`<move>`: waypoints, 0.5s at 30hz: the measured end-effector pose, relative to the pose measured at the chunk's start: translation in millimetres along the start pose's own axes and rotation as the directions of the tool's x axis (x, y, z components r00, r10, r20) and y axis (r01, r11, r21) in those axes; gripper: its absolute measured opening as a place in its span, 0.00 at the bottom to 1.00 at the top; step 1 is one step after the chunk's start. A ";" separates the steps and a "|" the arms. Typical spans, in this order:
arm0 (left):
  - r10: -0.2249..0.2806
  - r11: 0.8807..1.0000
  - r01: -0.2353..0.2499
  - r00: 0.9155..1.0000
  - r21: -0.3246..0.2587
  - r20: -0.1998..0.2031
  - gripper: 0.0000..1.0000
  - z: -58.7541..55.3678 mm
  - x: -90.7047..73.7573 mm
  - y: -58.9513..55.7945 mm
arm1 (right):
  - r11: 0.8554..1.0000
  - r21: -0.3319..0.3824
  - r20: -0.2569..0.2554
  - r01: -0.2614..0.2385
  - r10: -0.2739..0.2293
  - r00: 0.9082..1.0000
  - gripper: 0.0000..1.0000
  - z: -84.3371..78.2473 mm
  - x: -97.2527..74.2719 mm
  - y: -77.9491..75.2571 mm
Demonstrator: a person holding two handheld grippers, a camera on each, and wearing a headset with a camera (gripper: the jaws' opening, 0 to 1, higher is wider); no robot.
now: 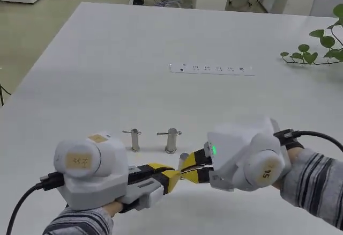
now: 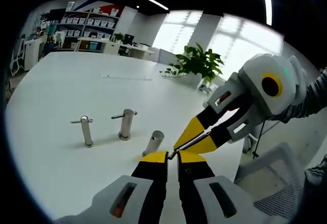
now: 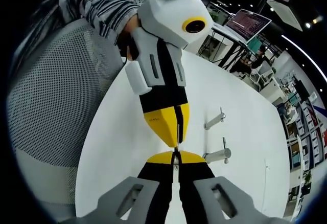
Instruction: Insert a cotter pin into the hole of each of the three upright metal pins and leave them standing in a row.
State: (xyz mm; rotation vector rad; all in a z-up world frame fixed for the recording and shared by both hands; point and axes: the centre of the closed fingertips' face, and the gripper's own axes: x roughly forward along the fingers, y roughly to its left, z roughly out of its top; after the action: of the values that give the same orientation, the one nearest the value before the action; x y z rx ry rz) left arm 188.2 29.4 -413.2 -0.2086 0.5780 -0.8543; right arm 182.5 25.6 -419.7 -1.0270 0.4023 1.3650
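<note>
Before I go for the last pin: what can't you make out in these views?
Third pin hole: left gripper view, too small to tell which way it faces.
Third pin's lower part: head view, hidden behind yellow fingers.
Cotter pin ends: every view, covered by the shut fingers of the left gripper and right gripper, so its shape is unclear.
</note>
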 end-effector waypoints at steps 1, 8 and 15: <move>-0.004 1.000 0.004 1.000 -0.005 0.003 0.02 0.2 0.0 -0.8 | 1.000 -0.004 -0.001 0.001 -0.001 1.000 0.00 -0.2 -0.1 -0.2; -0.031 0.999 0.032 0.999 -0.026 0.017 0.00 1.2 0.6 -4.9 | 1.000 0.003 0.004 0.006 -0.006 1.000 0.00 0.2 -1.1 -1.5; -0.049 0.995 0.048 0.999 0.083 0.000 0.00 -0.4 -1.2 -7.3 | 0.997 0.076 0.016 0.010 -0.011 1.000 0.01 -1.6 -0.9 -3.9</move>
State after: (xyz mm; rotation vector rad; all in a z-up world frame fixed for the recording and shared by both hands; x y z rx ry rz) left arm 182.7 25.6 -410.2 -0.1485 0.5360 -0.9232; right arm 186.4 24.2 -418.4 -0.9538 0.4330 1.3378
